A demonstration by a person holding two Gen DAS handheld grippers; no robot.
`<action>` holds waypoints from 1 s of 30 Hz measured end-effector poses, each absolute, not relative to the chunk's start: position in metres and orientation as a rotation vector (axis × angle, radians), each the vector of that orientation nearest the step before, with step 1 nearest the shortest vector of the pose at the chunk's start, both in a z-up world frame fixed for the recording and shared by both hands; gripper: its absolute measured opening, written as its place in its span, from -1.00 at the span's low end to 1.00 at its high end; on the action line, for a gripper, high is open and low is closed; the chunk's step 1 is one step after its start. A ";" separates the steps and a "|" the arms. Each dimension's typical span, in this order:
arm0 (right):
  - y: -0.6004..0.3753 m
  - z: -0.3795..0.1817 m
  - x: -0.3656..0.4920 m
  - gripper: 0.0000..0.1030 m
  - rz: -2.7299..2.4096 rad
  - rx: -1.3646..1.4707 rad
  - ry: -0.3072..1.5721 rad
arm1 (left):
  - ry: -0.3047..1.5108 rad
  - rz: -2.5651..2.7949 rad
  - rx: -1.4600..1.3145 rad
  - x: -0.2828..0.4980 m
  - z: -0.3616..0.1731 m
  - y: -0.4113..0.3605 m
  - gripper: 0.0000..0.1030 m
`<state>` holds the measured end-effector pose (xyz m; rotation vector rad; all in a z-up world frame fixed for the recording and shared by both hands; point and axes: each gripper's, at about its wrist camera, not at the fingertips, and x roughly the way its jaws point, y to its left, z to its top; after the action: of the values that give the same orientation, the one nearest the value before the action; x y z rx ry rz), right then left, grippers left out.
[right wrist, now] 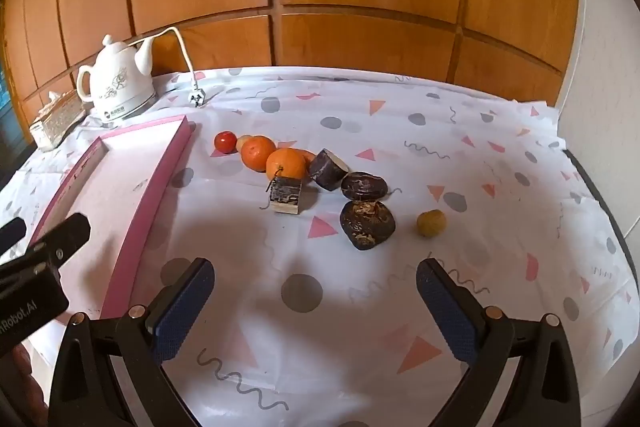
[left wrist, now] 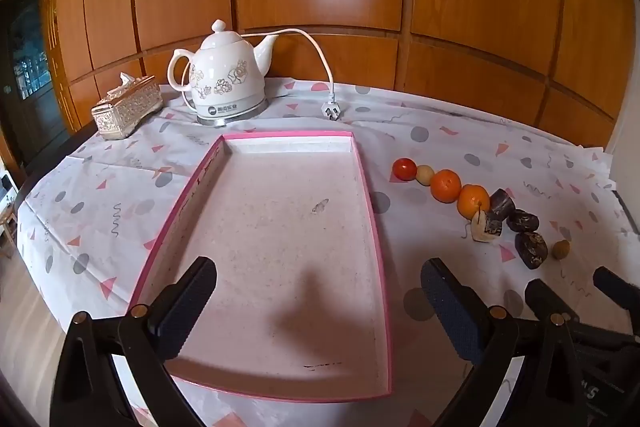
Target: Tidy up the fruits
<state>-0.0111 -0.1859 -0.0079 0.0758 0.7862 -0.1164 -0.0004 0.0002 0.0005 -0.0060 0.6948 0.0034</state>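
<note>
Start of the fruit-sorting task, seen from both wrist cameras. The left gripper [left wrist: 318, 291] hovers over the near end of the shallow pink-rimmed tray [left wrist: 366, 179], its jaws spread wide and holding nothing. The right gripper [right wrist: 316, 289] hovers above the patterned tablecloth [right wrist: 480, 131] on the table, near the fruit, its jaws likewise wide apart and empty. No fruit lies in the tray, so the first pick appears not yet made.

The fruit forms a loose diagonal line just right of the tray: farthest, a red cherry tomato [right wrist: 225, 141]; next a small pale round fruit [left wrist: 425, 174]; then two mandarins [right wrist: 259, 152] [right wrist: 286, 163] touching each other; then dark purple-brown cut pieces [right wrist: 329, 163] and wrinkled dark pieces [right wrist: 367, 225], with one block [right wrist: 286, 200] showing a pale cut face; nearest and set apart, a small tan round fruit [right wrist: 431, 223].

The next move probably calls for the right gripper to advance and descend on one piece, jaws straddling it, before carrying it left over the tray rim. A white kettle [left wrist: 224, 83] and tissue box [left wrist: 127, 105] stand at the far left
</note>
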 end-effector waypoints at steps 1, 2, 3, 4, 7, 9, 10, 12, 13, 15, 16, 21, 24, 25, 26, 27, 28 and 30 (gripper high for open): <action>-0.186 -0.008 -0.011 0.99 -0.107 0.095 0.794 | 0.690 0.003 -0.007 -0.001 0.001 0.001 0.99; -0.185 -0.007 -0.011 0.99 -0.103 0.102 0.798 | 0.710 0.005 0.003 0.000 0.000 0.000 0.99; -0.184 -0.006 -0.011 0.99 -0.103 0.098 0.796 | 0.705 -0.001 0.004 0.001 0.001 -0.001 0.99; -0.183 -0.004 -0.012 0.99 -0.102 0.091 0.792 | 0.702 -0.008 0.003 0.001 0.001 -0.001 0.99; -0.187 -0.005 -0.012 0.99 -0.102 0.082 0.788 | 0.704 -0.041 -0.034 0.003 0.000 -0.003 0.99; -0.186 -0.008 -0.010 0.99 -0.102 0.079 0.789 | 0.718 -0.059 -0.064 0.005 0.000 -0.001 0.99; -0.187 -0.008 -0.011 0.99 -0.097 0.075 0.788 | 0.723 -0.068 -0.079 0.004 0.001 0.001 0.99; -0.194 -0.013 -0.008 0.99 -0.099 0.082 0.786 | 0.726 -0.072 -0.093 0.002 0.001 0.002 0.99; -0.193 -0.013 -0.008 0.99 -0.102 0.081 0.787 | 0.728 -0.068 -0.091 0.002 0.001 0.001 0.99; -0.188 -0.009 -0.010 0.99 -0.119 0.092 0.799 | 0.732 -0.066 -0.085 0.002 0.001 0.000 0.99; -0.188 -0.010 -0.011 0.99 -0.116 0.093 0.799 | 0.731 -0.071 -0.086 0.001 0.001 0.000 0.99; -0.186 -0.009 -0.012 0.99 -0.107 0.082 0.795 | 0.727 -0.068 -0.069 -0.001 -0.002 0.000 0.99; -0.185 -0.009 -0.012 0.99 -0.105 0.080 0.798 | 0.720 -0.070 -0.071 -0.002 -0.001 0.002 0.99; -0.185 -0.008 -0.011 0.99 -0.105 0.081 0.799 | 0.718 -0.070 -0.071 -0.002 -0.001 0.003 0.99; -0.185 -0.008 -0.011 0.99 -0.106 0.081 0.798 | 0.717 -0.072 -0.072 -0.002 -0.001 0.004 0.99; -0.185 -0.008 -0.012 0.99 -0.106 0.079 0.796 | 0.716 -0.073 -0.073 -0.002 -0.001 0.003 0.99; -0.185 -0.008 -0.012 0.99 -0.107 0.077 0.795 | 0.714 -0.075 -0.072 -0.003 0.000 0.003 0.99; -0.184 -0.008 -0.012 0.99 -0.106 0.074 0.794 | 0.713 -0.077 -0.070 -0.003 0.000 0.003 0.99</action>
<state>-0.0119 -0.1845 -0.0081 0.0736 0.7942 -0.1063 -0.0031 0.0028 -0.0002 -0.0700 0.7133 -0.0775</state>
